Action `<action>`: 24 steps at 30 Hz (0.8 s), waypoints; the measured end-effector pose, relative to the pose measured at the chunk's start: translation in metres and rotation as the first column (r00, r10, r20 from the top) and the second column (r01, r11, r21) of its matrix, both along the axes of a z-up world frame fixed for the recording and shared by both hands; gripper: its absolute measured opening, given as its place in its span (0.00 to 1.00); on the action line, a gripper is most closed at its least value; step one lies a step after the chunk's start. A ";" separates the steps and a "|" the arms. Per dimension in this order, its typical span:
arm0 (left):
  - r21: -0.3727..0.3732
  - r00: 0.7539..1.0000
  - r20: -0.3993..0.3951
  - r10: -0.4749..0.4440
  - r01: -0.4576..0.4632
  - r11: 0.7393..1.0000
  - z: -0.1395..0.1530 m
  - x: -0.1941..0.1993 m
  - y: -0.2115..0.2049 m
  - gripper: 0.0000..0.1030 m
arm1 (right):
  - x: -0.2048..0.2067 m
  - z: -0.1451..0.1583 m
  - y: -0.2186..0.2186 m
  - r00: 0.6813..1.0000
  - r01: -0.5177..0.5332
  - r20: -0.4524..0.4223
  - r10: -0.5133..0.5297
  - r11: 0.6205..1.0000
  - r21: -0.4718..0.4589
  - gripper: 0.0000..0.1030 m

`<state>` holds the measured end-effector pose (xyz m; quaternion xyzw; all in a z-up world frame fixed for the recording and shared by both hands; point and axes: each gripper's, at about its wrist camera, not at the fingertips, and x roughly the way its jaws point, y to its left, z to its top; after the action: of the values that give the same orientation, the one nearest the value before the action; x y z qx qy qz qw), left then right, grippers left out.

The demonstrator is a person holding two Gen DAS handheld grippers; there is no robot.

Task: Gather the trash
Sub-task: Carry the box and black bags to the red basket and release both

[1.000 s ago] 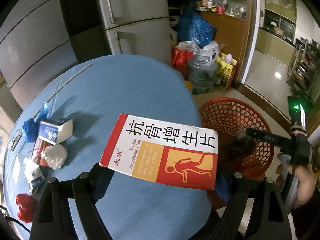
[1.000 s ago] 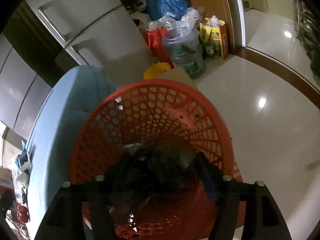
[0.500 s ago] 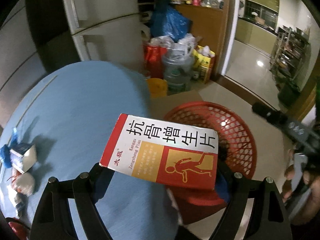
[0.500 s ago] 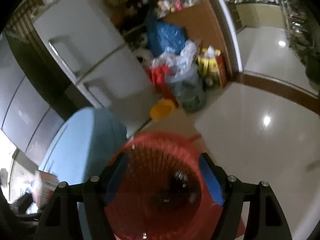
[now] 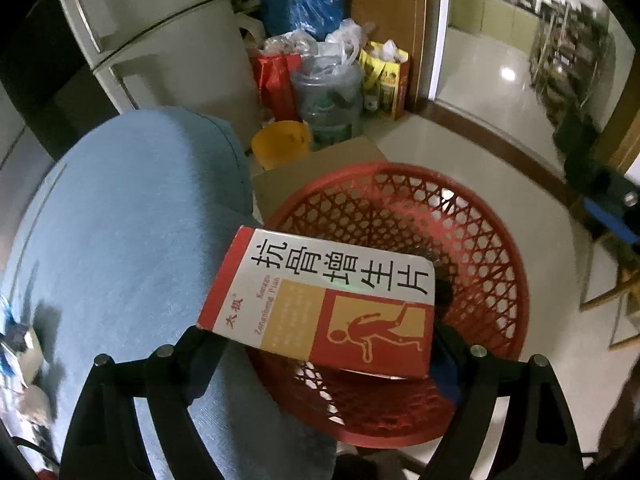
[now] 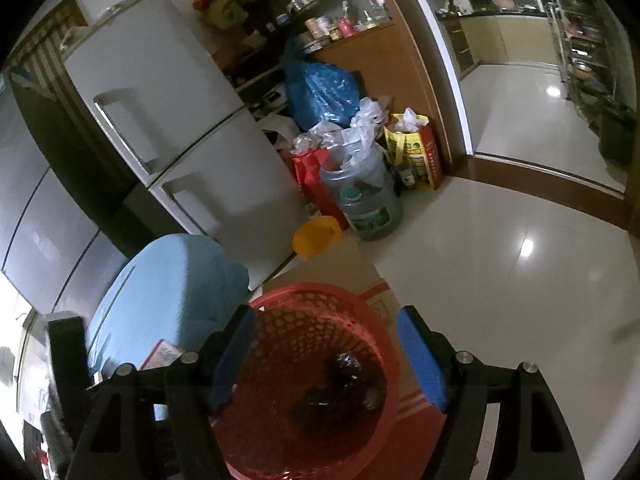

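Note:
My left gripper (image 5: 320,344) is shut on a flat red, white and yellow medicine box (image 5: 320,296), held across its width over the near rim of a red mesh basket (image 5: 460,216). The basket stands on the floor beside the blue-clothed table (image 5: 120,220). In the right wrist view my right gripper (image 6: 328,344) stands open above the same basket (image 6: 280,420), nothing between its blue pads (image 6: 420,356). A dark crumpled wad of trash (image 6: 336,388) lies in the basket's bottom. A corner of the medicine box (image 6: 164,354) shows at the left.
More trash (image 5: 24,360) lies at the table's left edge. A flattened cardboard box (image 5: 320,168) sits under the basket. Behind it stand a yellow bowl (image 5: 280,142), a big water jug (image 5: 328,96), bags (image 5: 384,76) and a white fridge (image 5: 168,52). Shiny open floor (image 6: 520,260) lies to the right.
The left gripper has carried the medicine box rightward off the table to above the basket's edge. The right gripper has risen out of the basket, leaving the dark wad inside.

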<state>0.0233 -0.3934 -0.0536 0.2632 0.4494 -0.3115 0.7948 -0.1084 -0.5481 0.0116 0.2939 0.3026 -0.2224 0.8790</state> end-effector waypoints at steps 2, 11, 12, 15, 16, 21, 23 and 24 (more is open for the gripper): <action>0.016 1.000 0.015 -0.006 0.006 1.000 -0.001 -0.003 -0.001 0.85 | -0.001 0.003 0.004 1.000 -0.005 0.005 0.005 1.000 -0.013 0.75; -0.011 1.000 -0.012 0.010 -0.010 1.000 0.006 0.000 0.006 0.87 | -0.004 0.014 0.018 1.000 -0.005 0.016 0.006 0.999 -0.043 0.75; -0.015 1.000 -0.027 0.003 -0.004 1.000 0.005 0.000 0.006 0.88 | -0.005 0.015 0.019 1.000 -0.003 0.018 0.004 0.999 -0.047 0.75; -0.006 1.000 -0.020 -0.007 0.007 1.000 0.002 -0.002 0.004 0.88 | -0.011 0.019 0.019 1.000 0.007 0.021 -0.006 0.998 -0.058 0.75; -0.003 1.000 -0.014 -0.011 0.011 1.000 0.001 -0.003 0.003 0.88 | -0.013 0.021 0.018 1.000 0.012 0.021 -0.011 0.998 -0.063 0.75; -0.018 1.000 -0.020 -0.019 0.018 1.000 0.002 -0.004 0.001 0.88 | -0.017 0.026 0.019 1.000 0.025 0.018 -0.023 0.997 -0.073 0.75; -0.021 1.000 -0.016 -0.016 0.015 1.000 0.003 -0.004 0.001 0.88 | -0.016 0.027 0.019 1.000 0.024 0.019 -0.022 0.997 -0.077 0.75; -0.022 1.000 -0.014 -0.015 0.015 1.000 0.004 -0.003 0.001 0.88 | -0.016 0.028 0.020 1.000 0.022 0.019 -0.020 0.997 -0.078 0.75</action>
<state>0.0201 -0.3920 -0.0497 0.2555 0.4494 -0.3242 0.7922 -0.1242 -0.5284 0.0392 0.2644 0.2826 -0.2407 0.8901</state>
